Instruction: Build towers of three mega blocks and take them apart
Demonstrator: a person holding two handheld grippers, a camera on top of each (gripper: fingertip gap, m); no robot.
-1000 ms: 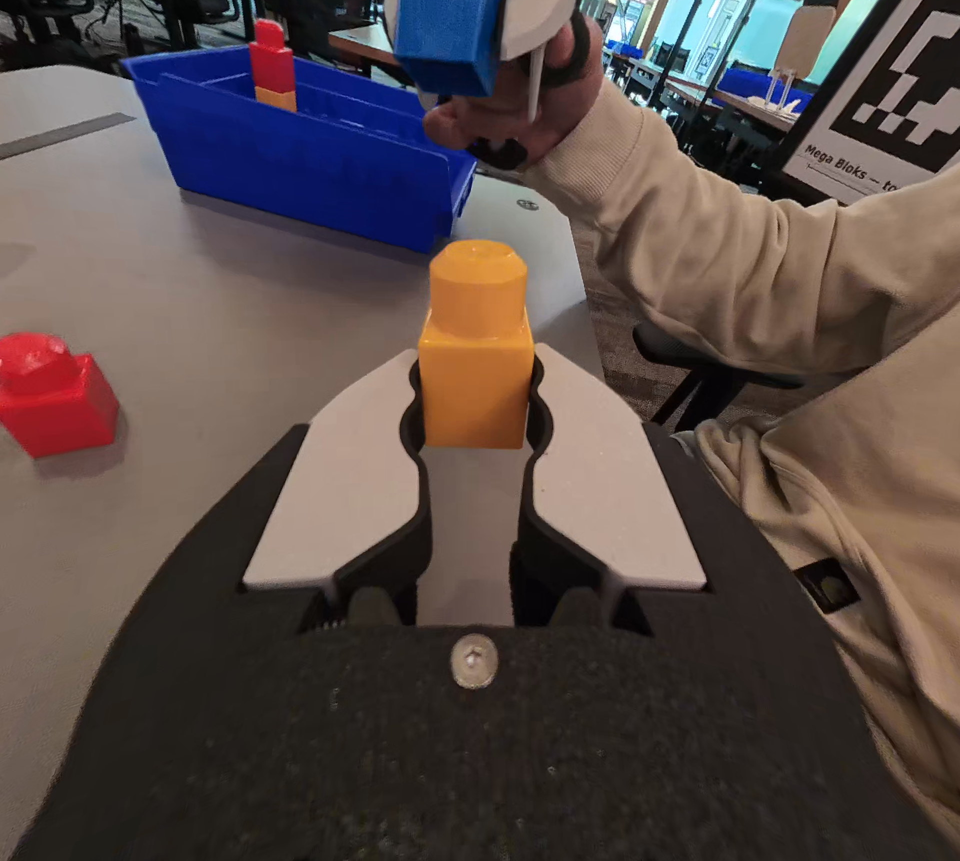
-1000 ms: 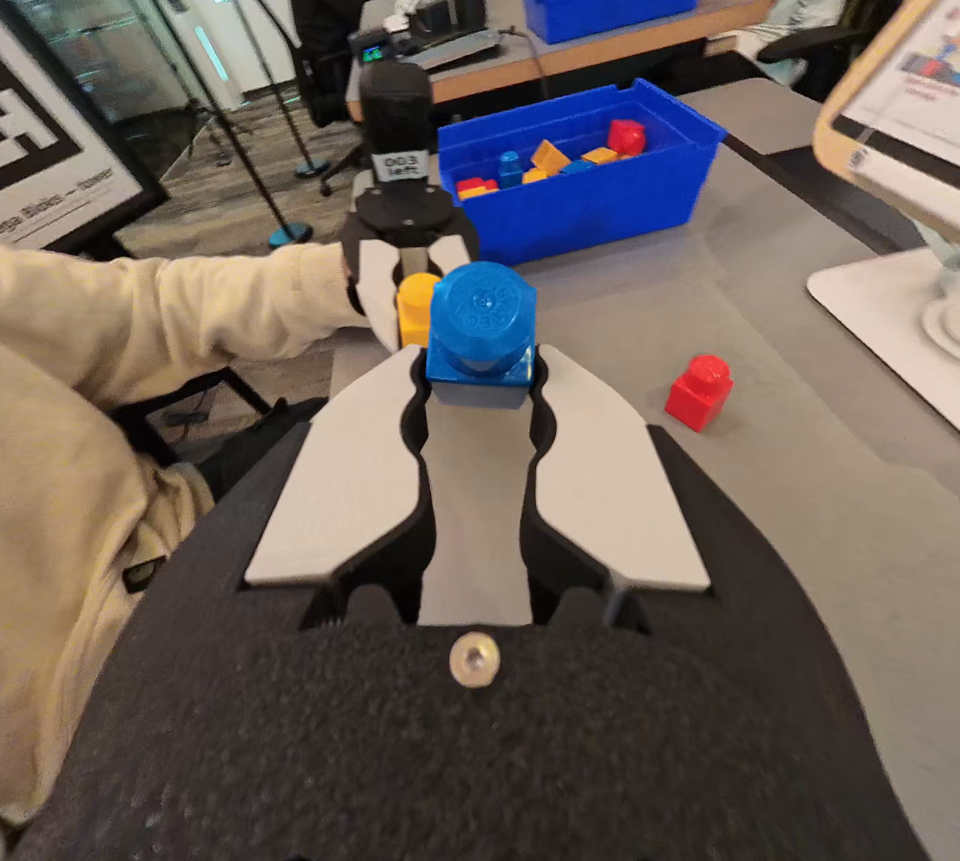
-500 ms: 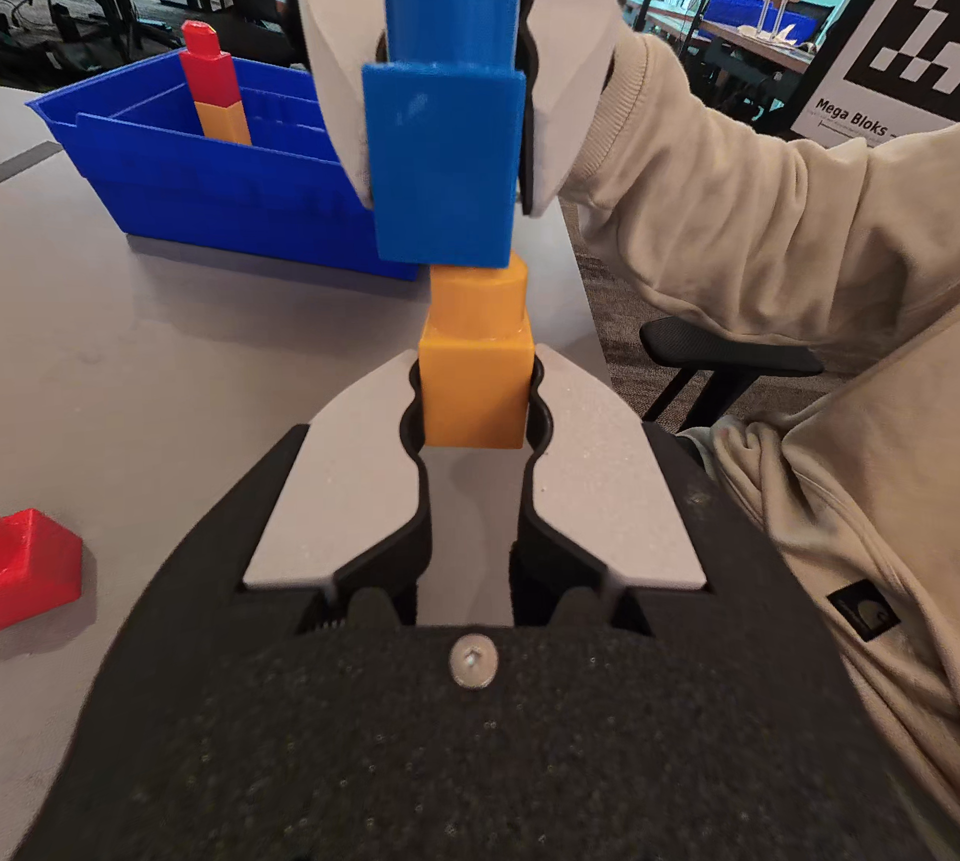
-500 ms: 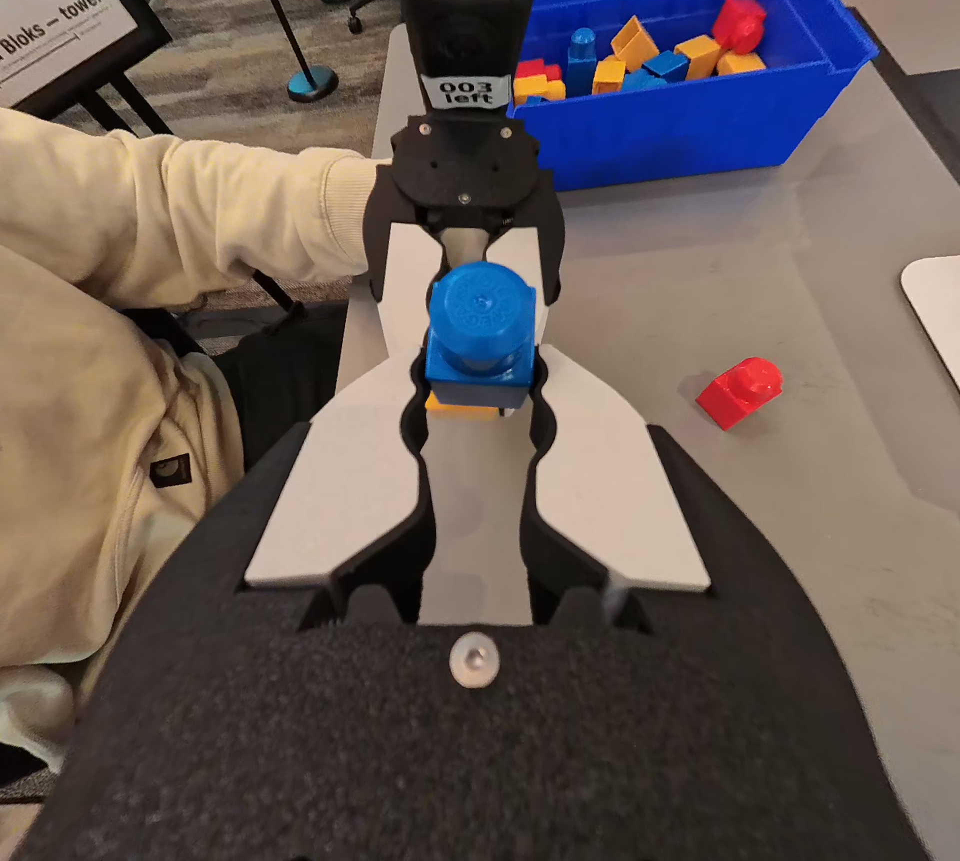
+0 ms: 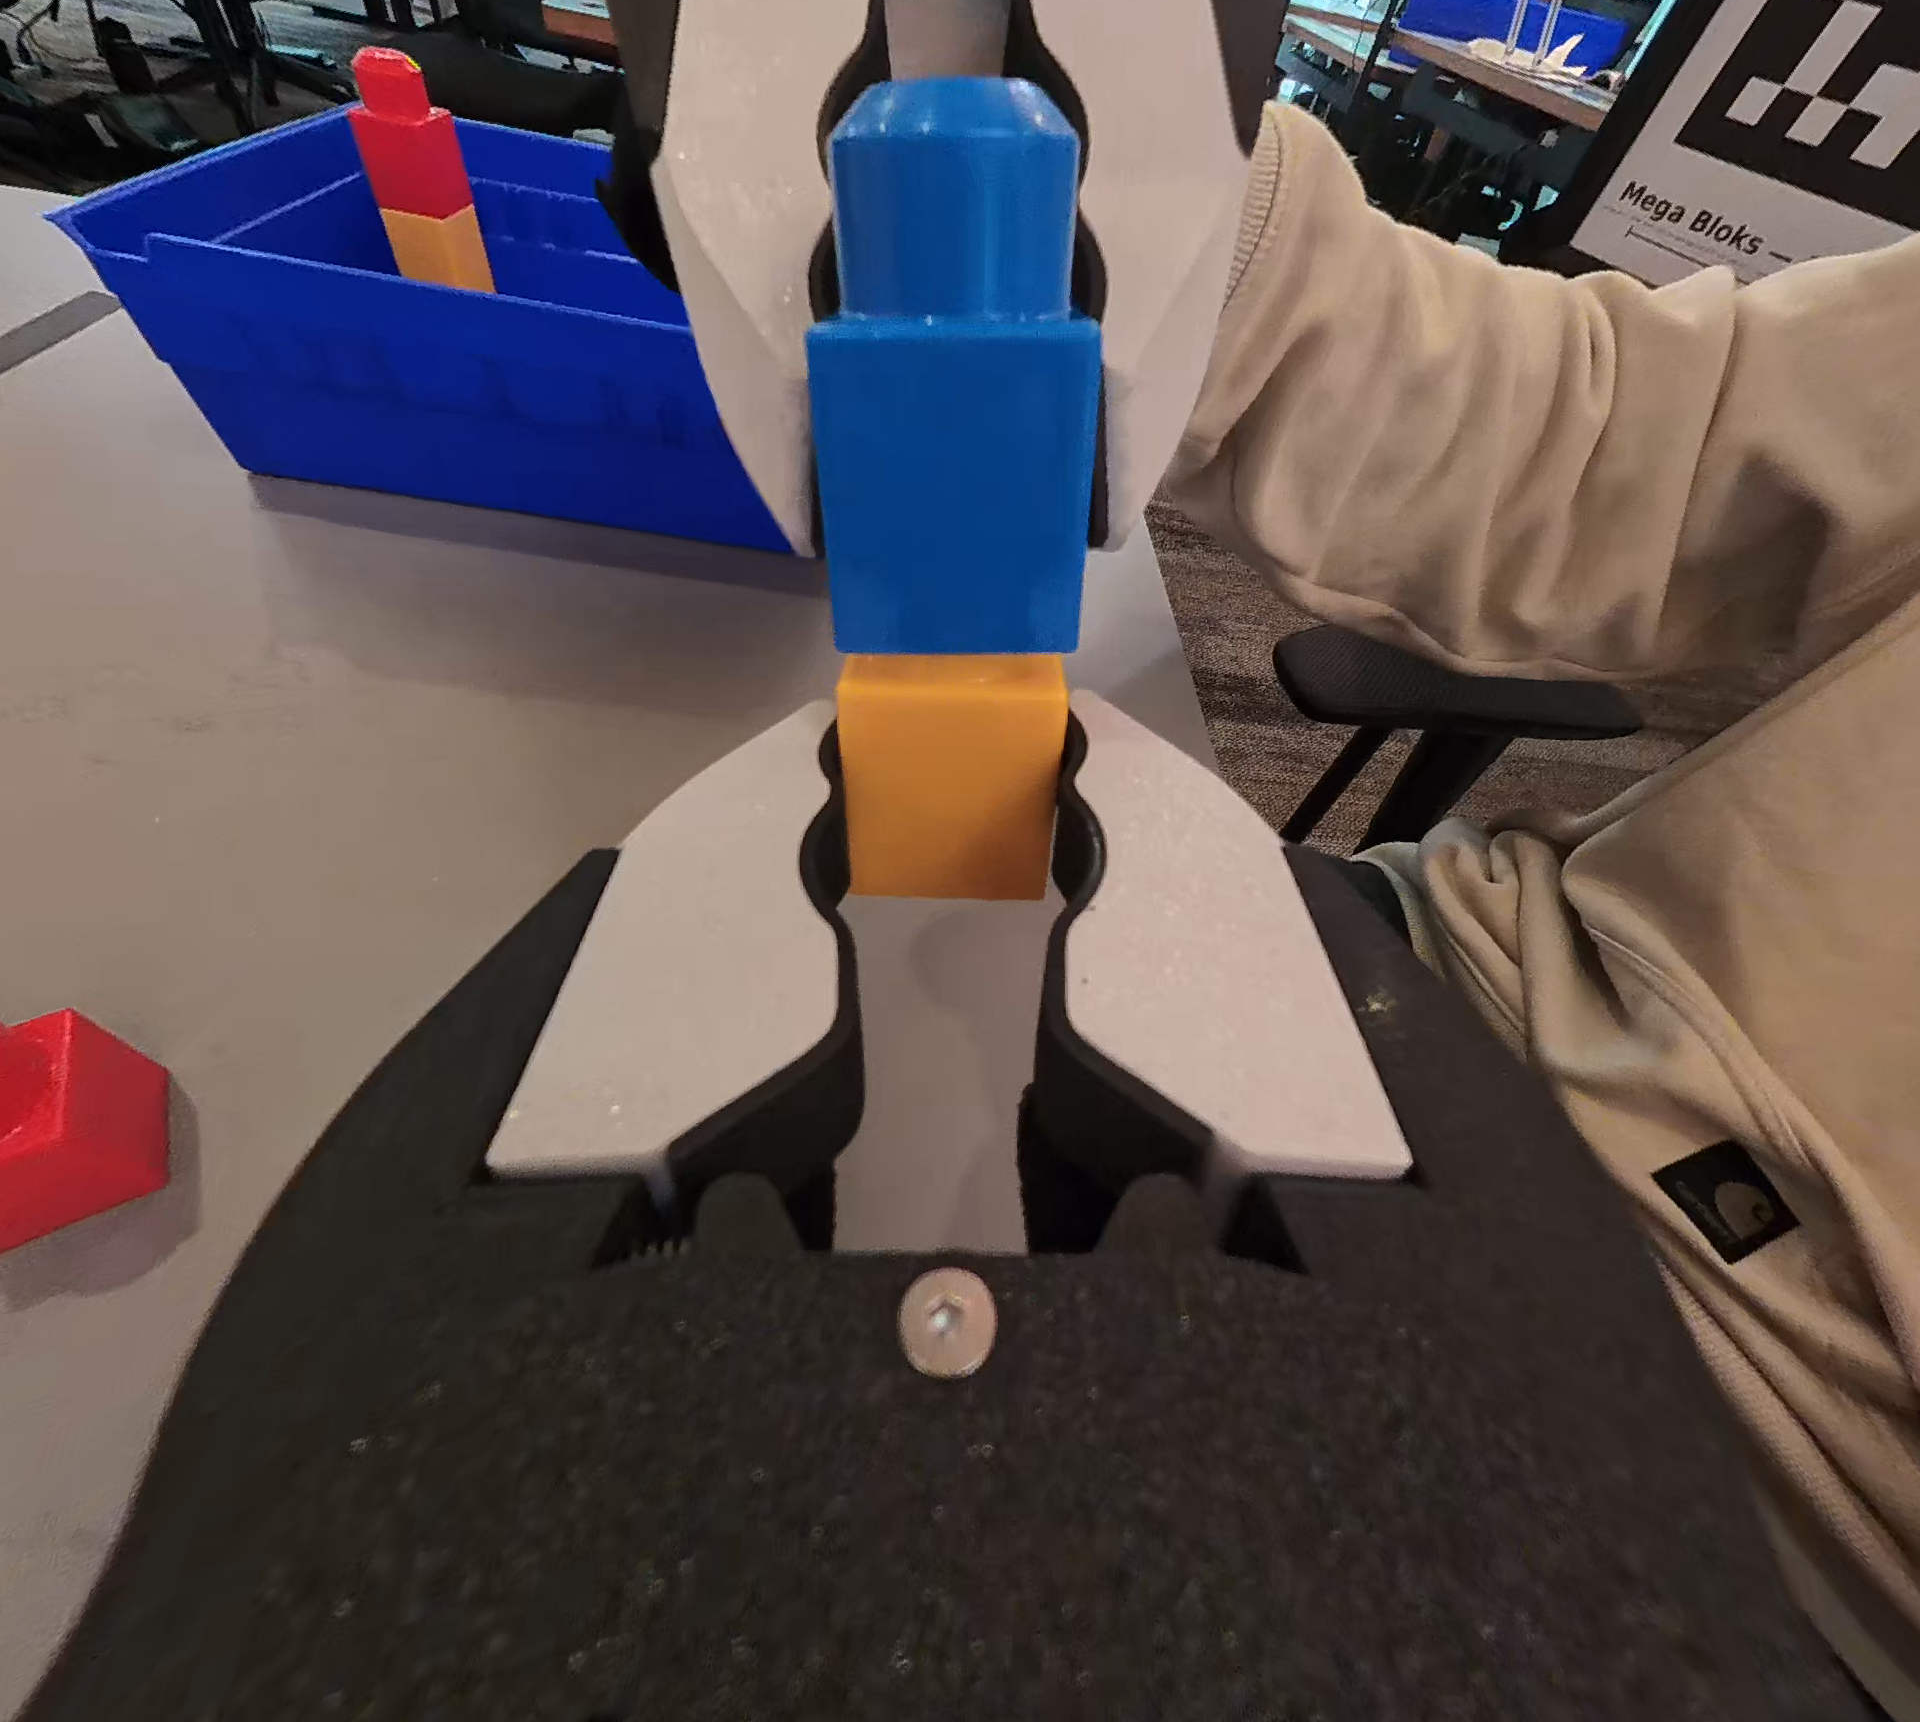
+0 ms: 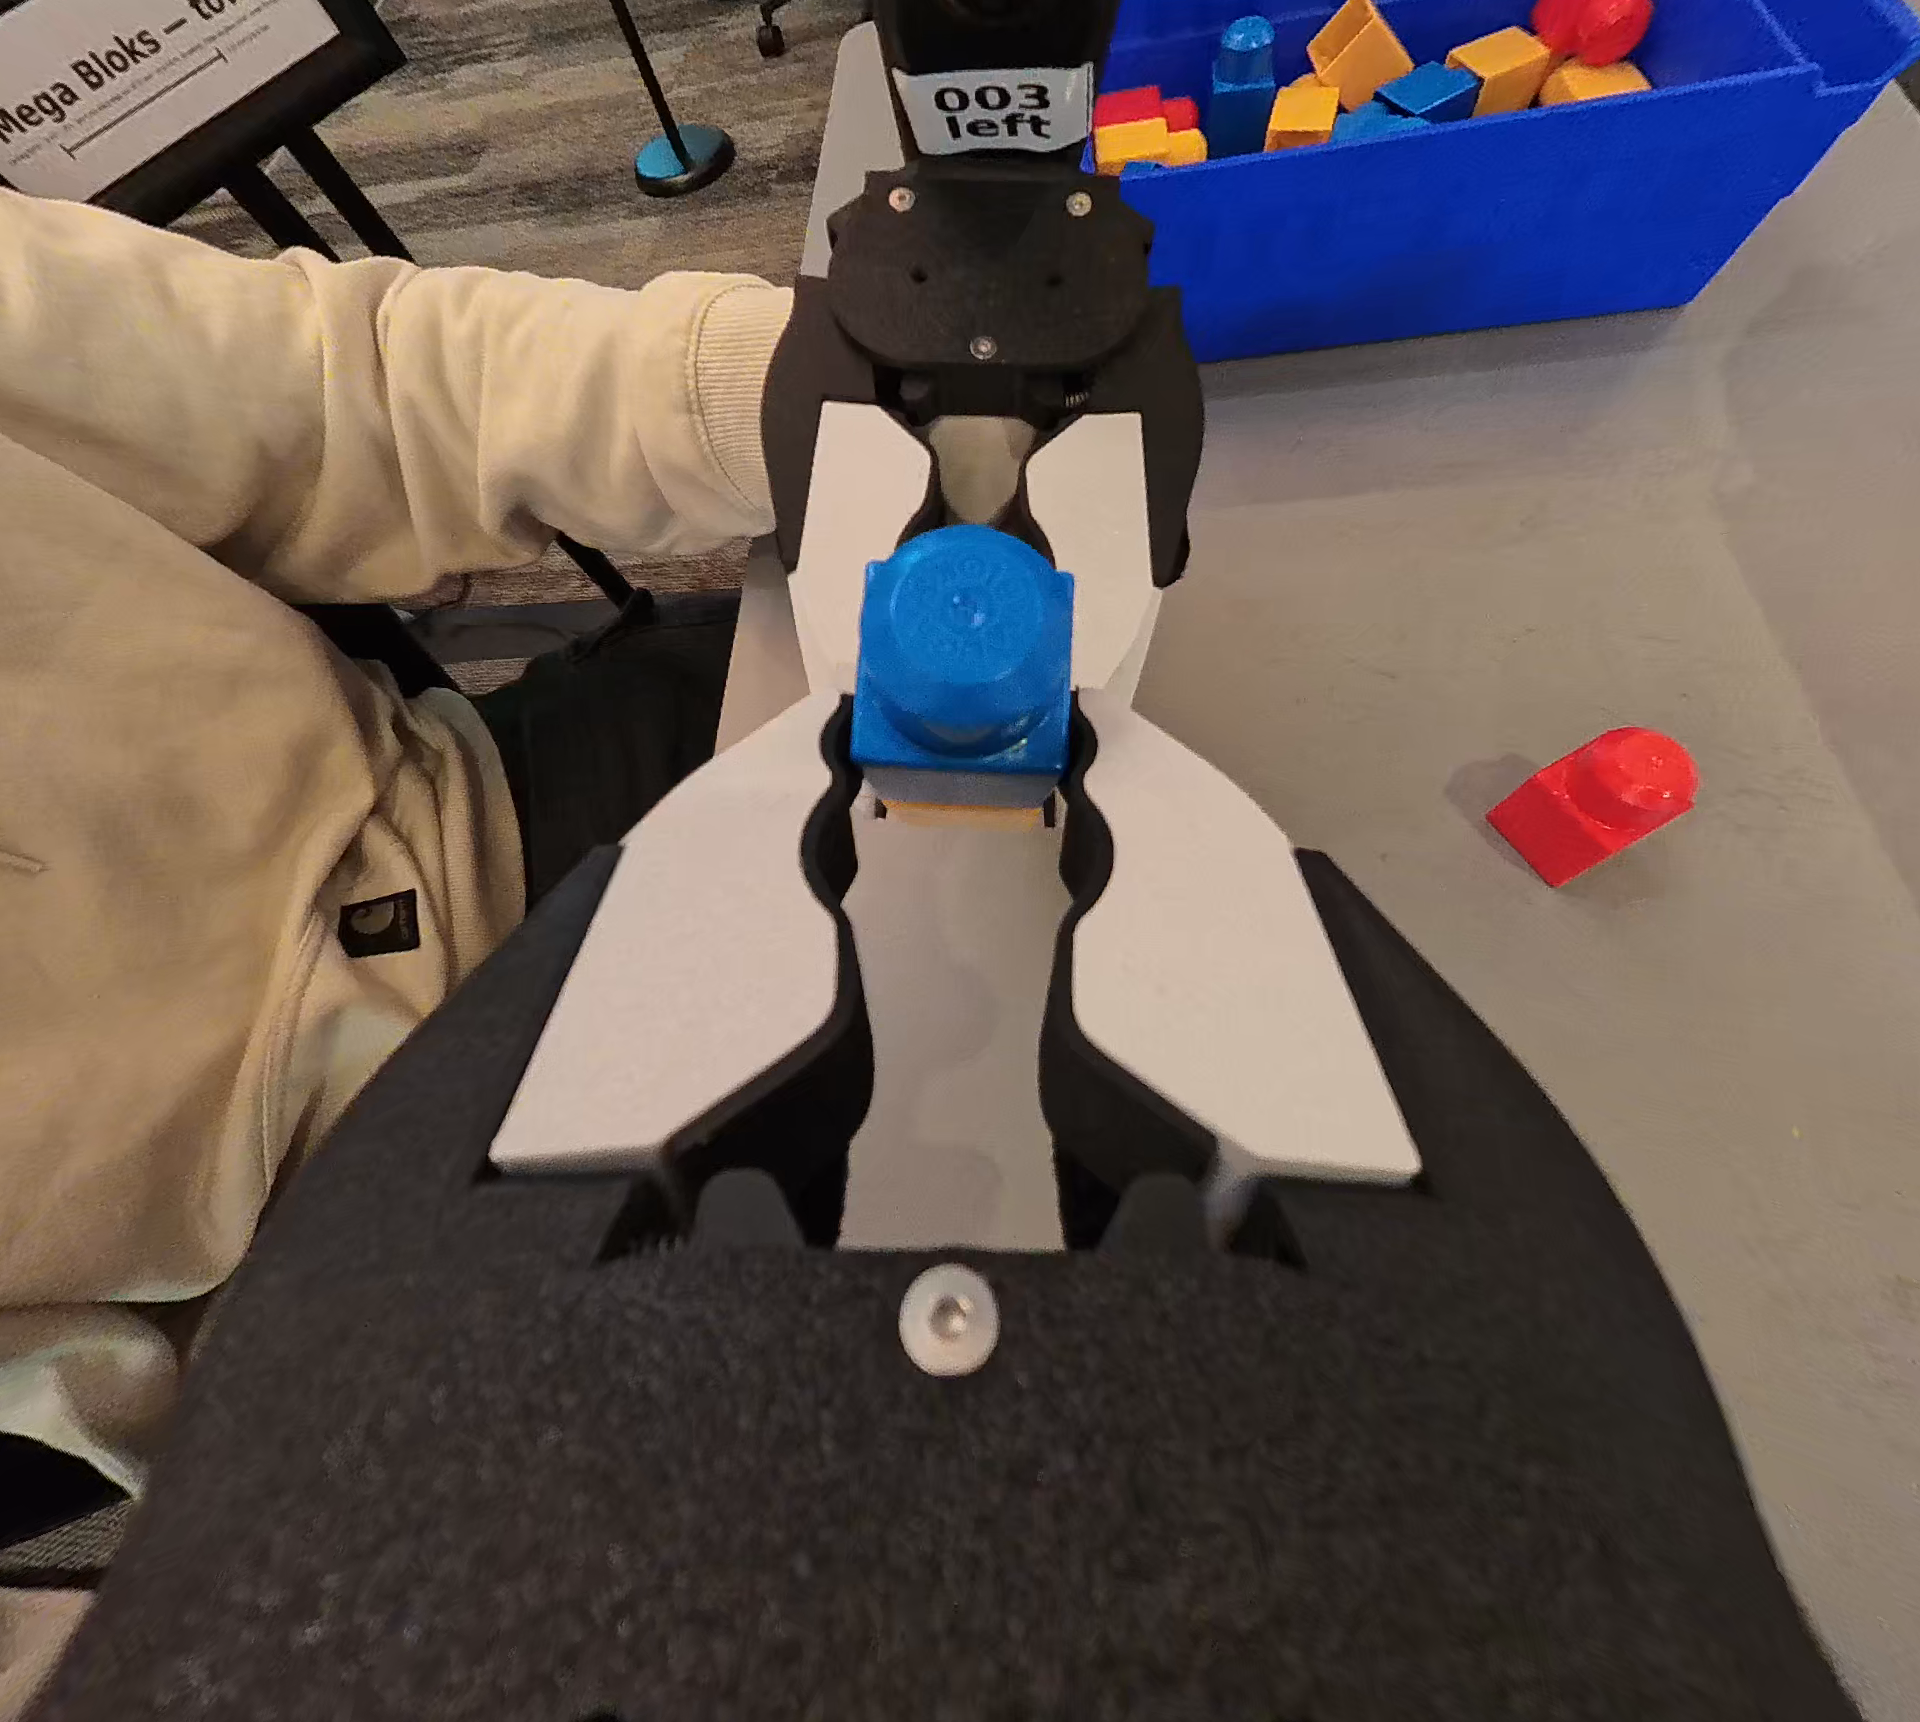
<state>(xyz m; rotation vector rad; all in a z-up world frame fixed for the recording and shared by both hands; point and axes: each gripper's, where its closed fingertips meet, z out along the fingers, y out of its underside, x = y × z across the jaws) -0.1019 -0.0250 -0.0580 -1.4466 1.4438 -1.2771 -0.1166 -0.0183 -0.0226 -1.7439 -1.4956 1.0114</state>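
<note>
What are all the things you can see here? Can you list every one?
Blue block: one, blue, pressed onto the orange block, gripped by the right gripper.
Orange block: one, orange, under the blue one, gripped by the left gripper.
Red block: one, red, lying loose on the table.
Bin: one, blue, at the table's far side, holding mixed red, orange and blue blocks.
Table: one, grey.
Sign: one, black and white, on a stand.
Left gripper: one, black and white.
Right gripper: one, black and white.
Sleeves: cream.

The right gripper (image 6: pixel 956 763) is squeezing a blue block (image 6: pixel 961 685) sitting on an orange block (image 6: pixel 961 815). A red block (image 6: pixel 1590 799) is lying near the tabletop's (image 6: pixel 1455 581) right edge.
</note>
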